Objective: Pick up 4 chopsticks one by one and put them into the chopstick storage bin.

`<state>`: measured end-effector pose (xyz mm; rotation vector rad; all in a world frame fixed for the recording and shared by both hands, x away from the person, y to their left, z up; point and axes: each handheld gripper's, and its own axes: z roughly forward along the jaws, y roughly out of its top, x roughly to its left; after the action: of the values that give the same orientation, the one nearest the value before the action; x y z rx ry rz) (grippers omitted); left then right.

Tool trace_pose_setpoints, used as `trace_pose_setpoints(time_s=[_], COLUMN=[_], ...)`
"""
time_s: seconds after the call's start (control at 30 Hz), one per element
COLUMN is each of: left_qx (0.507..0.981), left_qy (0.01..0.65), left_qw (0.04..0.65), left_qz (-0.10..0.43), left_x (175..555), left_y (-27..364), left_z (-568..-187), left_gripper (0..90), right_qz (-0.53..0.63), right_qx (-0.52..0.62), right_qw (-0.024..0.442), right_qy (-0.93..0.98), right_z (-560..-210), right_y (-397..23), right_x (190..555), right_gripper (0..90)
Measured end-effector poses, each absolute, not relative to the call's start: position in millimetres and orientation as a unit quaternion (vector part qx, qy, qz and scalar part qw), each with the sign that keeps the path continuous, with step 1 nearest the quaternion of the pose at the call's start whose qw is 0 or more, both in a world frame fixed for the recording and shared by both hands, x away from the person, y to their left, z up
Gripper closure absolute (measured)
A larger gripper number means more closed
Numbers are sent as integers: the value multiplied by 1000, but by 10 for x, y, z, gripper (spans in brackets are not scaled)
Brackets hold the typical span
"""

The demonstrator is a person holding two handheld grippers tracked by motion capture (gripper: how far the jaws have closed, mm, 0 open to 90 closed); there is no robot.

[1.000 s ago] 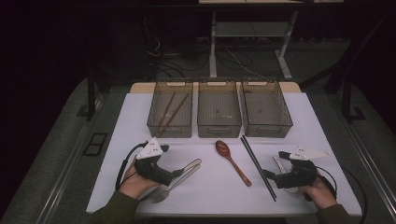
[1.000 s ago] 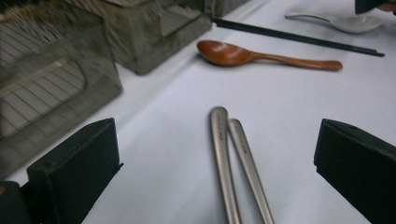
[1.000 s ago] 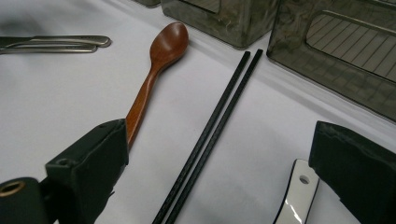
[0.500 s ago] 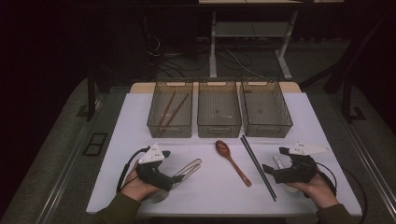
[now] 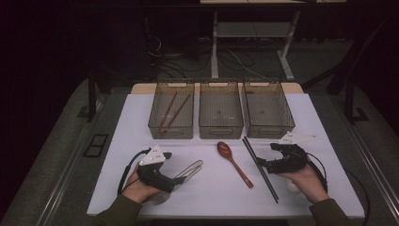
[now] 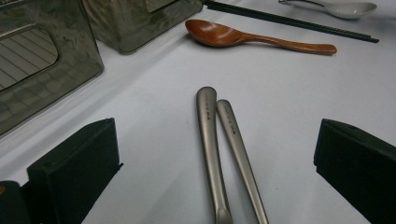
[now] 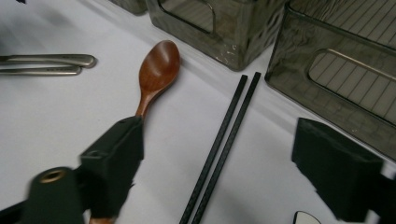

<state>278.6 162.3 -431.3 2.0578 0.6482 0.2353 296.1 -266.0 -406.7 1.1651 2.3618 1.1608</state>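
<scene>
A pair of black chopsticks (image 5: 259,167) lies on the white table, right of a wooden spoon (image 5: 233,162). My right gripper (image 5: 267,156) points left at them. In the right gripper view the chopsticks (image 7: 224,140) run between the jaws of this gripper (image 7: 217,130), which have just been closing but stand apart from them, open. Two metal handles (image 5: 190,168) lie side by side in front of my left gripper (image 5: 176,181). In the left gripper view that gripper (image 6: 217,135) is open, with the handles (image 6: 210,140) between its wide jaws and untouched.
Three clear dark bins stand in a row at the back: the left one (image 5: 155,123) holds brown chopsticks (image 5: 171,113), and there are also a middle one (image 5: 220,127) and a right one (image 5: 268,129). A white ceramic spoon (image 6: 348,8) lies beyond the black chopsticks.
My right hand has moved away from the person and slightly left, bringing its gripper over the black chopsticks. The left hand and the cutlery have stayed put.
</scene>
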Motion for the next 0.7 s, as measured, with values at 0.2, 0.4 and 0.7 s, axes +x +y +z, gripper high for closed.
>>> trace_pose_setpoints(time_s=[0.2, 0.4, 0.7], left_qx=[837, 837, 836], left_qy=[271, 275, 279], left_qw=[465, 463, 462], left_qz=[99, 99, 99], left_x=[2792, 2790, 2793], left_y=[1617, 1597, 1598], left_z=[-4320, -4331, -4336], left_gripper=[0, 0, 0], right_qz=[384, 375, 348], right_qx=[411, 414, 412], right_qw=[125, 123, 126], right_qy=[817, 820, 832], right_z=[-4097, -4120, -4197], right_y=[-2611, -2556, -2410], right_x=[3111, 3252, 3462], right_gripper=[343, 468, 575])
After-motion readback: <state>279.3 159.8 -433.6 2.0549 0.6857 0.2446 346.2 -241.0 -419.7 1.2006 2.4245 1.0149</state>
